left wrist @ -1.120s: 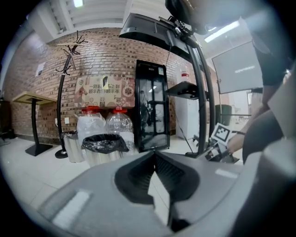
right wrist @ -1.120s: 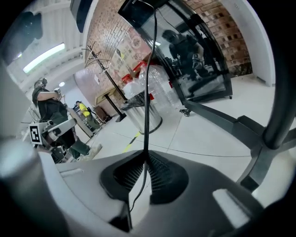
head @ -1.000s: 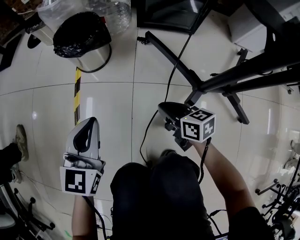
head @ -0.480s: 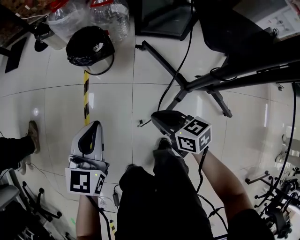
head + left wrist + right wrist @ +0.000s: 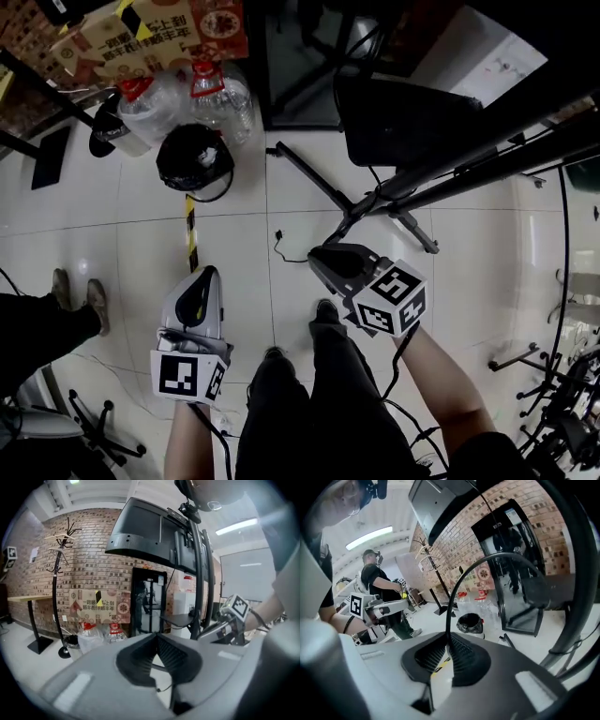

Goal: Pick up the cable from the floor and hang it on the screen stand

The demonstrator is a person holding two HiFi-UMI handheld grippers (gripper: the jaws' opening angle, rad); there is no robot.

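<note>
My right gripper (image 5: 317, 256) is shut on a thin black cable (image 5: 465, 576), which rises from between the pads and arcs over to the right. In the head view a short end of the cable (image 5: 278, 246) hangs left of the jaw tips, above the tiled floor. The screen stand (image 5: 377, 195) spreads its black legs just beyond the right gripper, and its dark screen (image 5: 152, 536) shows overhead in the left gripper view. My left gripper (image 5: 202, 274) is held lower left, shut and with nothing in it, well away from the cable.
A bin lined with a black bag (image 5: 194, 156), two water bottles (image 5: 223, 97) and a cardboard box (image 5: 155, 37) stand at the back left. Yellow-black tape (image 5: 191, 234) runs along the floor. A person's shoes (image 5: 77, 292) are at the left, a coat stand (image 5: 58, 573) by the brick wall.
The head view has risen and the floor looks farther away. Both grippers came up, and the right one carried the cable end off the floor toward the stand.
</note>
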